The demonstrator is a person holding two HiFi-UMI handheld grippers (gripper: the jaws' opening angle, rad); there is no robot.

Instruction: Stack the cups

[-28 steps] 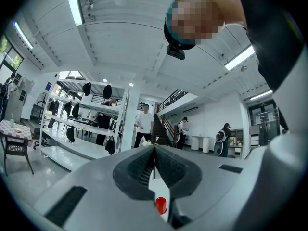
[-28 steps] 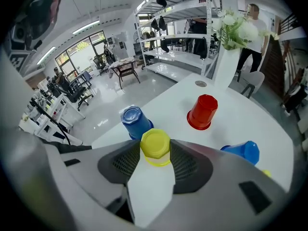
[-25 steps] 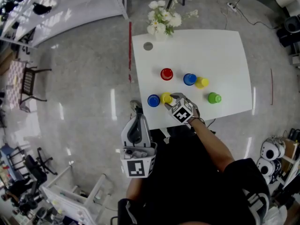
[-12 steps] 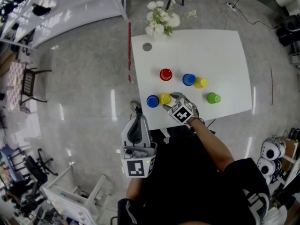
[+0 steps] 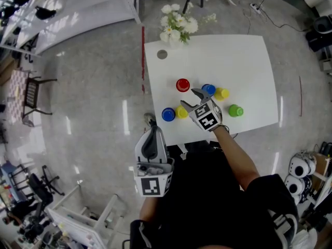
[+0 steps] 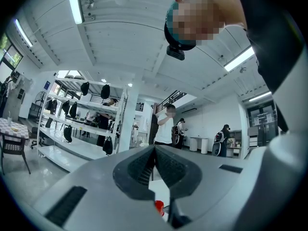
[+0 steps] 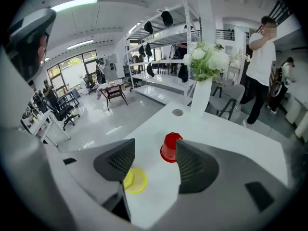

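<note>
Right gripper (image 5: 188, 98) rose off yellow cup (image 5: 181, 112), jaws just opened wide, empty; left gripper (image 6: 155, 162) closed, empty; nothing stacked yet.

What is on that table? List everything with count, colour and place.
Table: 1, white, middle of the head view.
Red cup: 1, red, mid-table, left.
Blue cups: 2, blue, one at the near edge, one mid-table.
Yellow cups: 2, yellow, one beside each blue cup.
Green cup: 1, green, right, alone.
Vase of flowers: 1, white, far left corner.
Disc: 1, grey, near the vase.
Left tongs: shut, empty, off the table.
Right tongs: open, just been opening, holding nothing, over the cups.
</note>
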